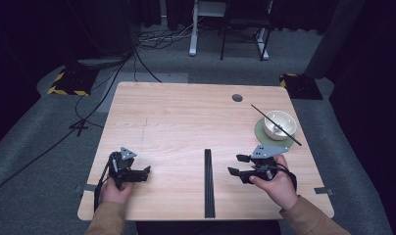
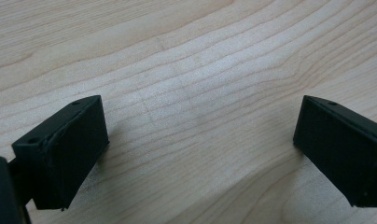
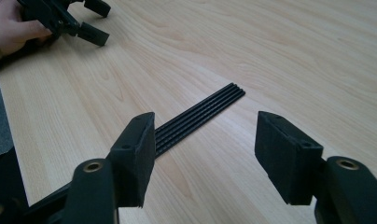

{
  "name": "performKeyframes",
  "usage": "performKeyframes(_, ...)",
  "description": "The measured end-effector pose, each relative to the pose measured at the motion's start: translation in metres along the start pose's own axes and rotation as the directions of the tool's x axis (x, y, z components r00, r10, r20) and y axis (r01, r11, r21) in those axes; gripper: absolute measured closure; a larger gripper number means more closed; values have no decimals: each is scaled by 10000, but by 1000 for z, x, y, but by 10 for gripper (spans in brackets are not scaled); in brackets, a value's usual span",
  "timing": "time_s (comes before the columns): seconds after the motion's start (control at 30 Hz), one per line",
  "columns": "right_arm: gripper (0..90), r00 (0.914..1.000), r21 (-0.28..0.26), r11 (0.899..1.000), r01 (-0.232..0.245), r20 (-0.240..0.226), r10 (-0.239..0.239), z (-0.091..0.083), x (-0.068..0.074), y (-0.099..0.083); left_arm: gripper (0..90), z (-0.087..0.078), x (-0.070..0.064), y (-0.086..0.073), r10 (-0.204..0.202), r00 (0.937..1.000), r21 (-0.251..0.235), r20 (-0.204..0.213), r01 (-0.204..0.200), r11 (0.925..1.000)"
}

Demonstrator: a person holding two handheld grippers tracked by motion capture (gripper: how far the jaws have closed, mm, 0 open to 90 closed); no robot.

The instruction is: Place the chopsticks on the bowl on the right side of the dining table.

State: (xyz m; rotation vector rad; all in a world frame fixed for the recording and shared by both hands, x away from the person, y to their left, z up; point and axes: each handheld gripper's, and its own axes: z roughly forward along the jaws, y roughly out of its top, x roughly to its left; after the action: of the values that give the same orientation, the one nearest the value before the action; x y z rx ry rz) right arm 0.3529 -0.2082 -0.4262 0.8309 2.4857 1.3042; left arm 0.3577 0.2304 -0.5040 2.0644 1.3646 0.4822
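Wooden table (image 1: pixel 186 117) seen from above, with the person's two hands entering at its near edge. The left gripper (image 1: pixel 146 172) rests low over the near-left part of the table, held by the left hand (image 1: pixel 115 190); its jaws stand wide apart with nothing between them, and the left gripper view shows bare wood grain in the gap. The right gripper (image 1: pixel 237 165) lies at the near right, held by the right hand (image 1: pixel 277 185), jaws likewise released and empty, pointing leftward toward the middle of the table.

Between the two grippers, a bundle of thin black rods (image 1: pixel 209 182) lies flat on the wood, running from the near edge straight away toward the far side. In the right gripper view the rods (image 3: pixel 196 119) lie just beyond the parted jaws, passing behind the left-hand one; neither jaw touches them.

At the far right of the table a white bowl (image 1: pixel 279 124) sits on a green saucer (image 1: pixel 262 135). A single black stick (image 1: pixel 276 125) rests slantwise across the bowl's rim. A round cable hole (image 1: pixel 237 97) is cut near the far edge.
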Motion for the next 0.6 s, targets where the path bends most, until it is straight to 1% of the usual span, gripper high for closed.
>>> performKeyframes(0.03,396,10000,62,10000,10,-39,-9,2,1,-1,33,0,0,0,1,10000,0,-4,-1,10000)
performKeyframes(0.07,396,9999,39,10000,-90,-62,90,5,3,-3,33,0,0,0,0,10000,-1,-1,0,10000)
performKeyframes(0.17,396,9998,144,9999,-63,-189,66,13,7,-7,33,0,0,0,7,10000,-8,2,-7,10000)
performKeyframes(0.2,396,9995,163,9997,-179,-248,183,16,10,-9,33,0,0,0,-2,10000,1,-2,2,10000)
performKeyframes(0.23,396,9996,182,9998,-112,-263,117,17,10,-10,33,0,0,0,-1,10000,0,1,1,10000)
performKeyframes(0.3,395,9995,183,9997,-157,-276,162,21,13,-13,33,0,0,0,-1,10000,-1,-5,1,10000)
performKeyframes(0.4,395,9998,157,9998,-76,-181,79,27,15,-18,33,0,0,0,1,10000,0,-3,-1,10000)
performKeyframes(0.47,394,9998,60,9999,-119,-148,120,28,16,-21,33,0,0,0,1,10000,-1,-3,-1,10000)
performKeyframes(0.5,394,9995,7,9997,-253,-178,253,29,17,-23,33,0,0,0,3,10000,4,-2,-3,10000)
performKeyframes(0.57,392,9998,170,9998,-86,-186,89,32,17,-25,33,0,0,0,-1,10000,-1,-4,1,10000)
performKeyframes(0.6,392,9995,115,9997,-220,-205,222,33,18,-26,33,0,0,0,6,10000,-8,2,-6,10000)
